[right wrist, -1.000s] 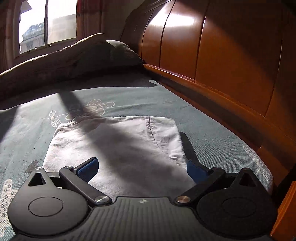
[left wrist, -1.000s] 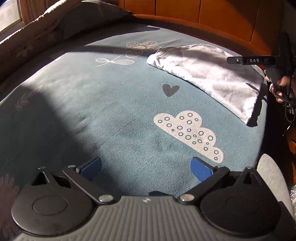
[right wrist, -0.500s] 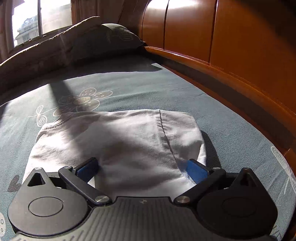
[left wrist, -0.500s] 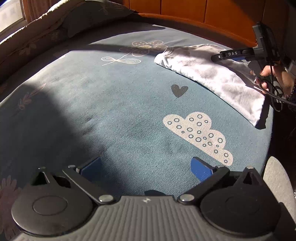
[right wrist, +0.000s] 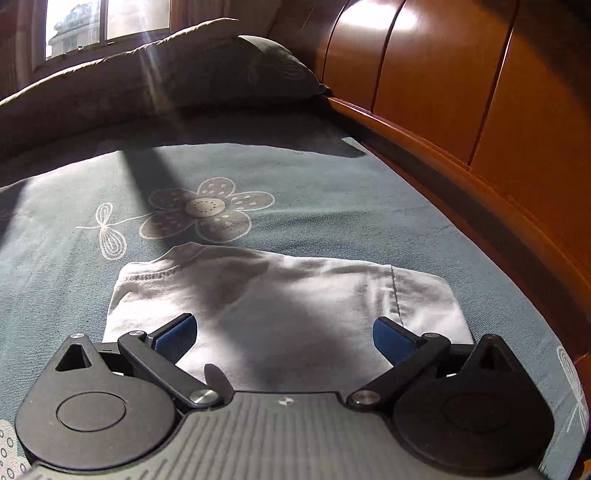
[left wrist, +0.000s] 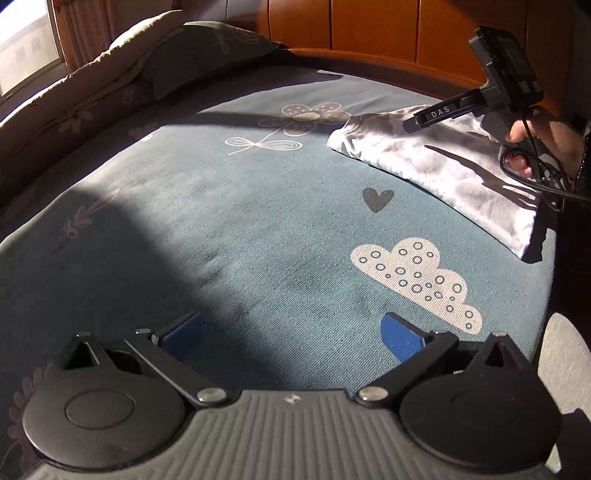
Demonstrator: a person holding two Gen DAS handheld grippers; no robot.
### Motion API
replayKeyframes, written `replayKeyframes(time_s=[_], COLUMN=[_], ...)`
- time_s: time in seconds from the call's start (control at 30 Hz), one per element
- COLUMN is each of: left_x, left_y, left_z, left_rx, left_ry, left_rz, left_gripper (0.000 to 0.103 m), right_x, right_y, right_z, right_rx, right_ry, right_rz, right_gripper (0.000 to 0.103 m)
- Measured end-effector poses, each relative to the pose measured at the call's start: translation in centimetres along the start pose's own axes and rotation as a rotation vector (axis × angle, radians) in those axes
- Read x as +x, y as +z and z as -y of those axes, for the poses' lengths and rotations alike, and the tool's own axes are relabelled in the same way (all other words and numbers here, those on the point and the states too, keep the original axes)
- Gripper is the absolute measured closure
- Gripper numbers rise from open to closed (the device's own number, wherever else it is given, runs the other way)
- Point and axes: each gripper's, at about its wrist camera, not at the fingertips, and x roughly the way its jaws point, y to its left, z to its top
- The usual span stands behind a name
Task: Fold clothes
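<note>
Looking along the left gripper (left wrist: 291, 334), item one is the blue patterned bedsheet (left wrist: 258, 221), bare directly ahead of the tool; both blue fingers stand wide apart with nothing between them. Item two, the white garment (left wrist: 436, 162), lies well off to the upper right of this view, near the bed's far corner by the wooden headboard (left wrist: 369, 26), its long axis running diagonally from the flower print (left wrist: 306, 116) toward the near right edge of the bed. Item three, the right gripper (left wrist: 443, 110), held by a hand (left wrist: 539, 140), hangs over that garment's far half; from this side its opening cannot be read. Item four, a pillow (left wrist: 192, 51) and folded quilt (left wrist: 62, 103), sit at the far left, clear of the work. Looking along the right gripper (right wrist: 282, 338), the same white garment (right wrist: 280, 306) fills the ground directly below and ahead, a compact flat rectangle with a stitched hem at its left end and a seam near its right; its long axis crosses the view from left to right, square to the tool's line. The fingers are spread wide, empty, each tip over the cloth; whether they touch it cannot be told. The headboard (right wrist: 480, 92) runs close along the right. Judgement: the right hand is much the nearer; the left lies well apart. The garment's tidy rectangular shape fits either a partly folded piece awaiting another fold or a finished one.
</note>
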Motion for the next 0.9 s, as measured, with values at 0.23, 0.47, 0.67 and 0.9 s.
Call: replayKeyframes(time_s=[0.23,0.47,0.67,0.9], left_x=[-2.2,-4.1,-5.4,-6.5], left_y=[0.2,0.5,1.0,1.2], left_z=[0.5,1.5,2.7,5.2], left_rx=[-0.018,-0.025,-0.062,-0.078], left_ry=[-0.024,-0.064,-0.142,-0.201], left_rz=[0.059,0.110,0.145,0.137], left_gripper=[0.001,0.001,0.001,0.001], right_x=[-6.3,-12.5,-17.3,-21.9], right_y=[-0.9,-3.5,-6.4,-9.5], right_z=[-0.8,-1.3,-1.8,-2.8], right_rx=[0.009,0.042,0.054,0.110], right_ry=[0.012,0.021,0.036,0.019], right_rz=[-0.085,-0.126,-0.142,-0.135], right_gripper=[0.000,0.000,0.000,0.000])
